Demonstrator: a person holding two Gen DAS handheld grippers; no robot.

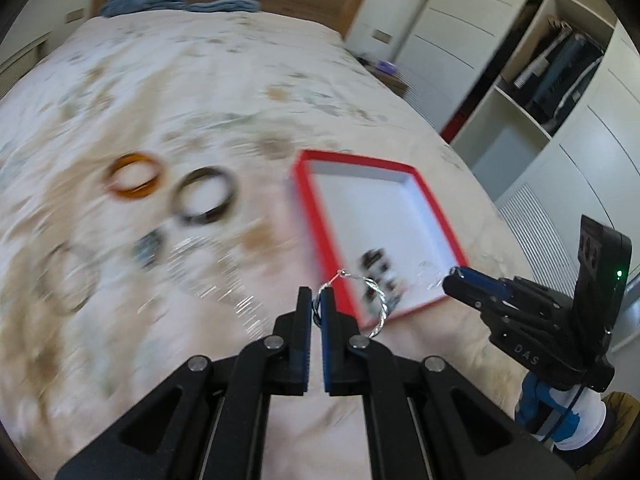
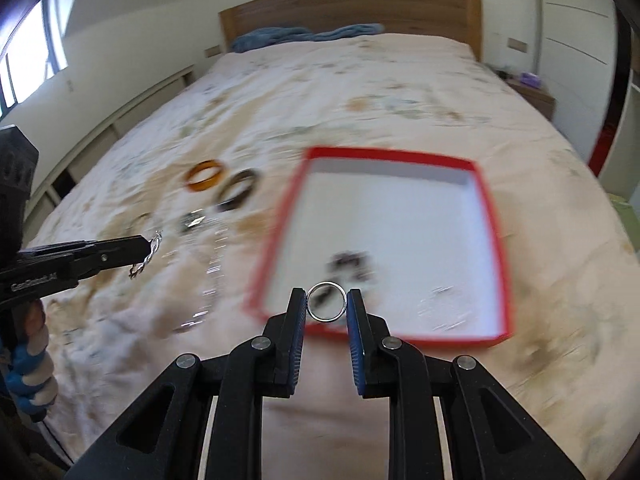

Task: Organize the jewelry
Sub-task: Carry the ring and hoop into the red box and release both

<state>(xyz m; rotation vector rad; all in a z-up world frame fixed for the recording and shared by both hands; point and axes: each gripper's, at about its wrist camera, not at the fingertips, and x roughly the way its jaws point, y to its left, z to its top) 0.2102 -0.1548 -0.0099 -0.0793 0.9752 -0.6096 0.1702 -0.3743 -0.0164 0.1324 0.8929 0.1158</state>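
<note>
Both grippers pinch jewelry, left gripper [image 1: 317, 300] earring [image 1: 374, 304], right gripper [image 2: 327, 302] ring [image 2: 326, 301], over bed [image 2: 360, 92].

twisted silver hoop [image 1: 374, 308] gripped, ring [image 2: 326, 301] gripped

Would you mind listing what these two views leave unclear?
- Dark pieces in the red box: motion-blurred in both views, type unreadable.
- Pale chain-like items on the bedspread: smeared in the left wrist view.
- Twisted silver hoop: near part hidden by the left gripper.
</note>
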